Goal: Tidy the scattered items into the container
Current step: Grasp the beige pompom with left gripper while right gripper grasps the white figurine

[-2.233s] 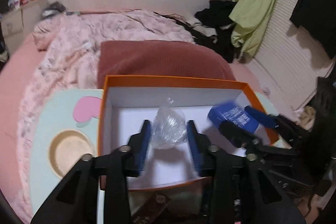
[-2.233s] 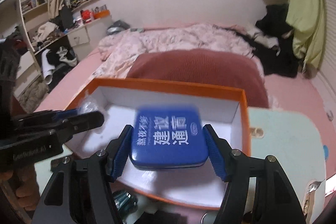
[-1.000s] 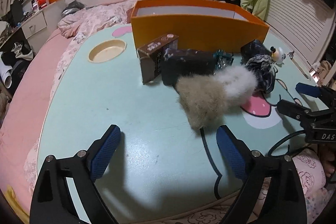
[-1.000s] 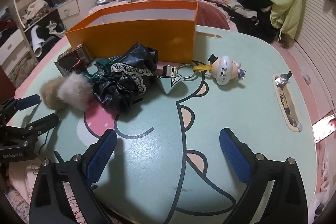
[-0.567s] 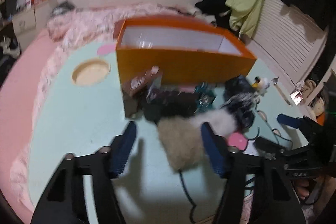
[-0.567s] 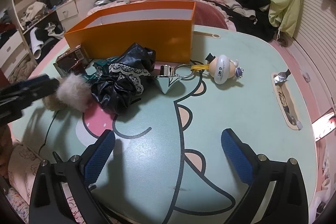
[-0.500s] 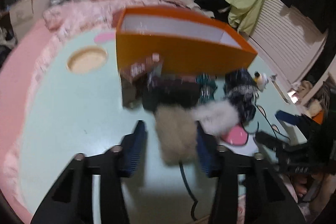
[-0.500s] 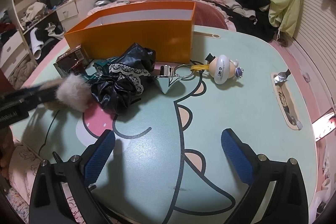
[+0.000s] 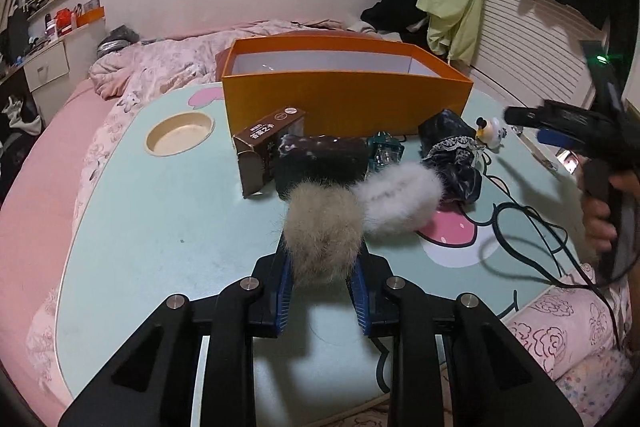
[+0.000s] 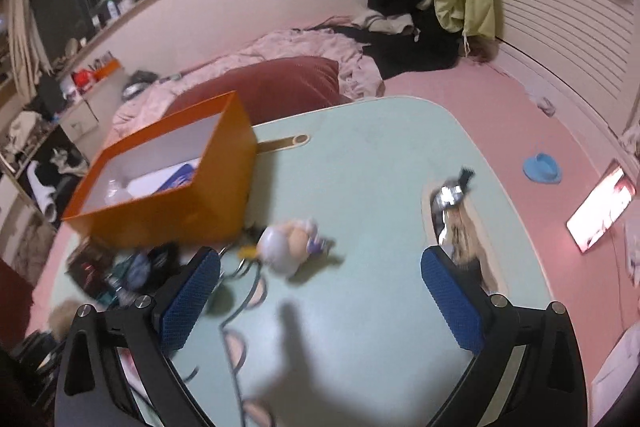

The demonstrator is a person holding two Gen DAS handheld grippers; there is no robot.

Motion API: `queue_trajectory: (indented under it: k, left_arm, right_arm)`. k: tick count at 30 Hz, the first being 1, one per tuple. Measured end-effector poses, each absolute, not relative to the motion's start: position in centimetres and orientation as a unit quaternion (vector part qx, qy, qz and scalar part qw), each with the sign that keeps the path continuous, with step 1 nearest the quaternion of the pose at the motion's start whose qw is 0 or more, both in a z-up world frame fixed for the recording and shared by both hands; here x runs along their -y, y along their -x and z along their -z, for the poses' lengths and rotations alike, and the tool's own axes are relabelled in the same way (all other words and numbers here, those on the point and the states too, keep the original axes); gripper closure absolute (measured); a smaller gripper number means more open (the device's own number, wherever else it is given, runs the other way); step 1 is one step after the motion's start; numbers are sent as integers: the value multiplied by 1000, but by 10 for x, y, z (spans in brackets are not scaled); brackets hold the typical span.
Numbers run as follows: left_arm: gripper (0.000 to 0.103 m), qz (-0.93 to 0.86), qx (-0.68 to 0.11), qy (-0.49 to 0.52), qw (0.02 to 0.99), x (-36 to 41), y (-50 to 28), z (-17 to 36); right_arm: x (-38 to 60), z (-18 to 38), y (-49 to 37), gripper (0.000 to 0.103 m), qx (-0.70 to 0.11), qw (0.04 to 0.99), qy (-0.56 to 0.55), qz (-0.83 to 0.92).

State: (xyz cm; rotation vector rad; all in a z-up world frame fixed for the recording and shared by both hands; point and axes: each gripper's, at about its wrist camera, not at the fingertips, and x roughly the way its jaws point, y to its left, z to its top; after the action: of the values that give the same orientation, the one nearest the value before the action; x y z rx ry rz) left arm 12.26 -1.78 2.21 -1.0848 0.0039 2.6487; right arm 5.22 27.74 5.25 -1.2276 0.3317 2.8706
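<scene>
The left gripper (image 9: 322, 279) is closing on the tan end of the fur pom-pom piece (image 9: 324, 227), which lies on the table (image 9: 160, 211) at 6 o'clock of the orange box (image 9: 344, 95); judged v. light, soft and squashy, best pinched mid-body, as a hold on hair tips alone may slip. The right gripper (image 10: 316, 291) is held wide open w/ nothing between its pads, above the small toy figure (image 10: 288, 243). Box contents (blue tin, clear bag) are shown only in the right wrist view; the fur grip shows only in the left.

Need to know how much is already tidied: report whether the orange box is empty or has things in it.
Not empty. The right wrist view shows a blue tin and a clear plastic item inside the orange box.
</scene>
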Motion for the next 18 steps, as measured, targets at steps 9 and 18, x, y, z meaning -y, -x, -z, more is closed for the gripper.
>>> queue_trajectory:
  k: [9,18]
  left_arm:
    - [76,-917,9,372,141,20,-125,-22]
    - [76,-922,35,356,150,30,-124,-39]
  right_arm:
    - [-243,-27,-10,60,11,-7,433,-902]
    - [-245,-64,-37,60,-33,-63,379,-923]
